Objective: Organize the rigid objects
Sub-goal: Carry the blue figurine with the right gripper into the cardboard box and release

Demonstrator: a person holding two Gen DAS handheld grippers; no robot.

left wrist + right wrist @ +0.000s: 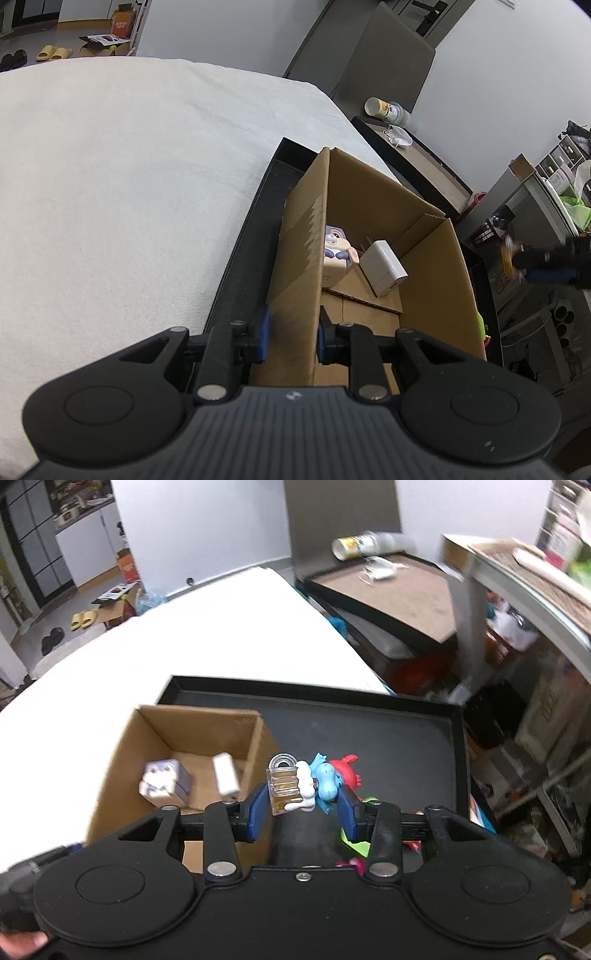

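Now right tongs clamped on clear-amber, white, blue figurine; left tongs on cardboard box wall.

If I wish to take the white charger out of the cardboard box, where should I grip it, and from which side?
Probably from above. The white charger lies tilted on the cardboard box floor beside the rabbit figure, with tall walls around it. Grip across its two flat, broad faces near the middle; those parallel sides suit the pads best.

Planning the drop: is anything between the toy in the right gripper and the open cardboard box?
Nothing visible. The right gripper holds the clear-and-blue toy beside the brown cardboard box; its top is open, only its near wall lies between.
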